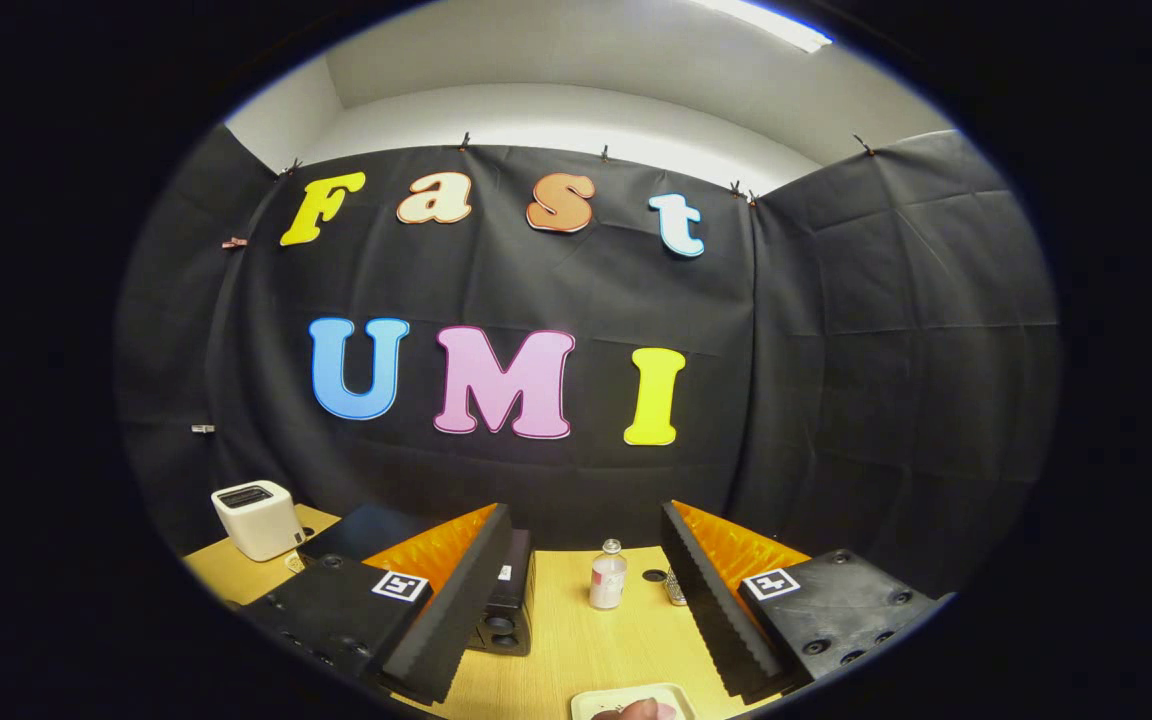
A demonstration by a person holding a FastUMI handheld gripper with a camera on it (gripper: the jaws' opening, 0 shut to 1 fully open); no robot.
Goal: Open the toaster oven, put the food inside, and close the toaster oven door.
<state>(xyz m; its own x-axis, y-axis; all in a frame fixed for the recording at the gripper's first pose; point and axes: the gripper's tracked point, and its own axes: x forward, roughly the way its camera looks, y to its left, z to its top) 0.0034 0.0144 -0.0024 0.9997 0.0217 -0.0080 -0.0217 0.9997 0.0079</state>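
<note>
My gripper [586, 600] is open, held above the wooden table [566, 640], with nothing between its fingers. A black toaster oven [504, 600] stands on the table just behind the left finger, mostly hidden by it; two knobs show on its front. I cannot tell how its door stands. Below and between the fingers lies a pale tray [601, 702] with a piece of food [636, 710] on it, only partly in view.
A small bottle [608, 575] with a pink label stands on the table ahead, between the fingers. A white toaster [256, 518] sits at the table's far left corner. A small metal item [675, 588] and a round hole [654, 575] lie near the right finger.
</note>
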